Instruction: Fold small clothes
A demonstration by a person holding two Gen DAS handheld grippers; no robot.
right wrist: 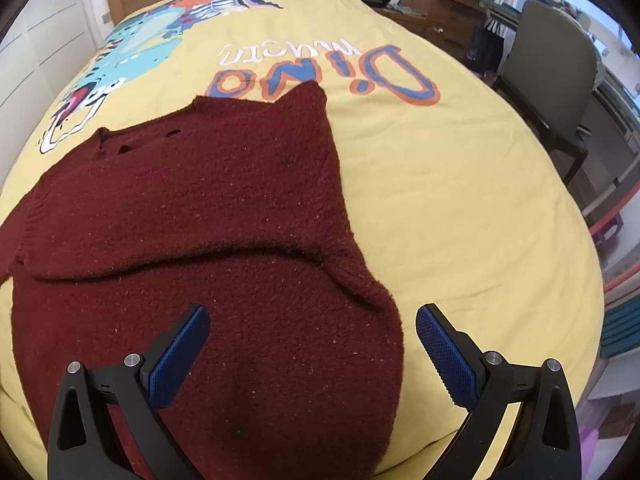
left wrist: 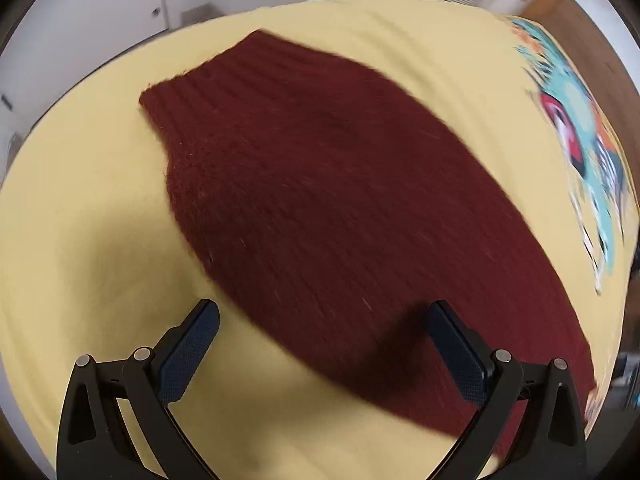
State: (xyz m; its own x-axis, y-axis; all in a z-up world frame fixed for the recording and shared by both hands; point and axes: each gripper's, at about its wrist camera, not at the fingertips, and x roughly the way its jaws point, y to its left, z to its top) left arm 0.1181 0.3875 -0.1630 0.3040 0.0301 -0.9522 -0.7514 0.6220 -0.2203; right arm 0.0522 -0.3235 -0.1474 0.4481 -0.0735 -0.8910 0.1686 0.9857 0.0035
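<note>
1. The maroon knit sweater (right wrist: 208, 216) lies on the yellow bedspread (right wrist: 460, 208) of a bed, just below the "Dino" lettering (right wrist: 320, 76) printed at 12 o'clock in the right wrist view.
2. I judge the fold as partly done: a layer of knit is laid across the body, its edge running as a curved seam through the middle of the garment, and one sleeve or side panel points up toward 12 o'clock.
3. What seems left: bringing the remaining side in and doubling the length, then smoothing.
4. The right gripper (right wrist: 312, 344) hovers with its fingers spread wide, nothing between them; the sweater's near edge sits beneath them at 6 o'clock.
5. The left gripper (left wrist: 322, 338) is likewise spread and empty, above the sweater's long edge.
6. Only the right view shows the folded seam, the small holes near the neckline, and a chair (right wrist: 556, 76) at 2 o'clock.
7. Only the left view, somewhat blurred, shows the ribbed hem (left wrist: 208, 80) at 11 o'clock and the sweater's unbroken flat length.
</note>
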